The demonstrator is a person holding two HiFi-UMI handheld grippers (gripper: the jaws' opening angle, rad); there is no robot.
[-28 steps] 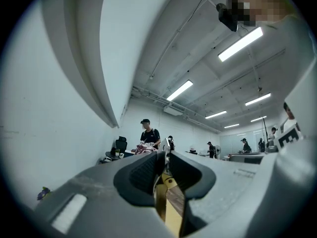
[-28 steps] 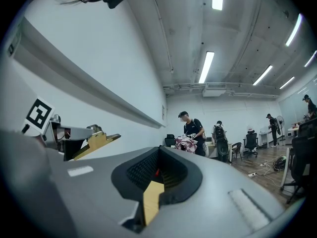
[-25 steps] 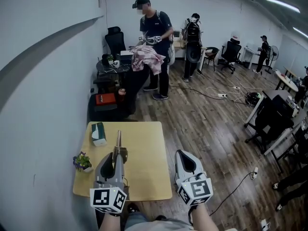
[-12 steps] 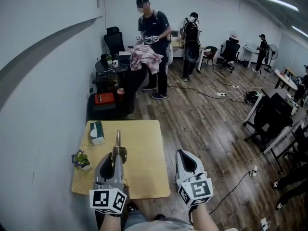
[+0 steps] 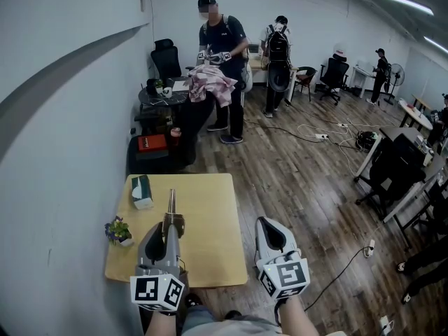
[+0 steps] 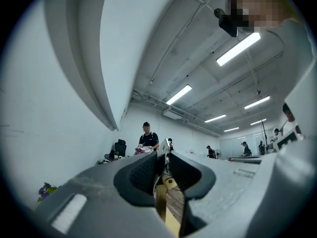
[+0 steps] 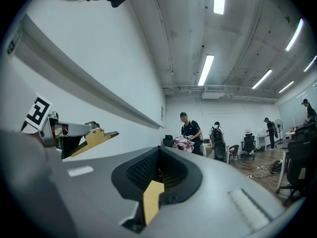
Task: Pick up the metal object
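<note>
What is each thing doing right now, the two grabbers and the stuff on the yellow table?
Left gripper: jaws shut on the metal object.
Metal object: held above the table, pointing forward.
Right gripper: jaws shut, empty.
Tissue box: lying at the table's far left corner.
Flower pot: upright at the table's left edge.

A green tissue box [image 5: 142, 192] and a small purple-flowered potted plant [image 5: 119, 233] sit on a square yellow wooden worktop [image 5: 210, 222]. Beyond, a dark-shirted person [image 5: 222, 44] stands at a pink cloth [image 5: 213, 82].
</note>
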